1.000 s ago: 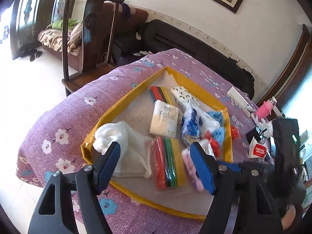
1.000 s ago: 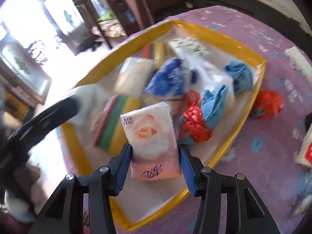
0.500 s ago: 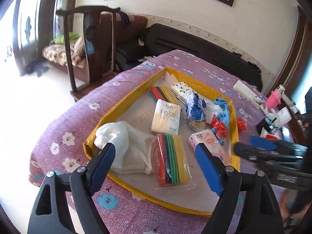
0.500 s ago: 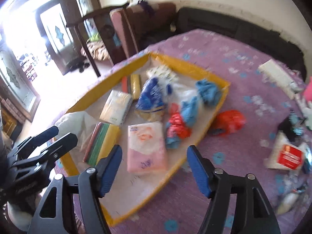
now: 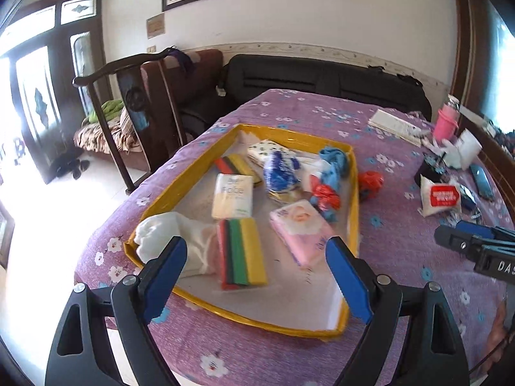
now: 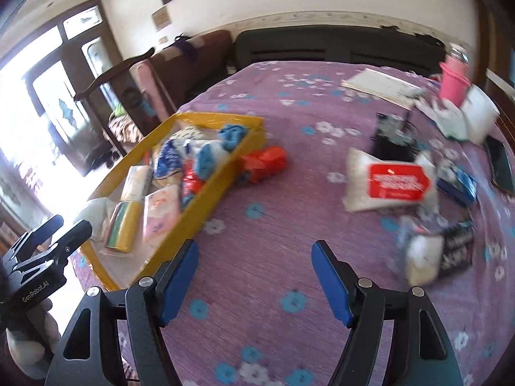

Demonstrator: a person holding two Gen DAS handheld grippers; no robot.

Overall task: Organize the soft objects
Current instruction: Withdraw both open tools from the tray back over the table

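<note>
Yellow-rimmed tray (image 5: 353, 193) near the desk's left edge already holds most soft things, pink tissue pack (image 5: 301, 225) included. We hold both grippers, left (image 5: 256, 273) and right (image 6: 254, 276), with jaws spread, empty (nothing pinched). Outside lies the red bag (image 6: 265, 162), probably next.

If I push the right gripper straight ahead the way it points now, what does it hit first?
Probably the purple flowered tablecloth: the open right gripper tilts down toward bare cloth. The yellow-rimmed tray lies left of that line, the red-labelled white packet right. Depth is unclear.
</note>
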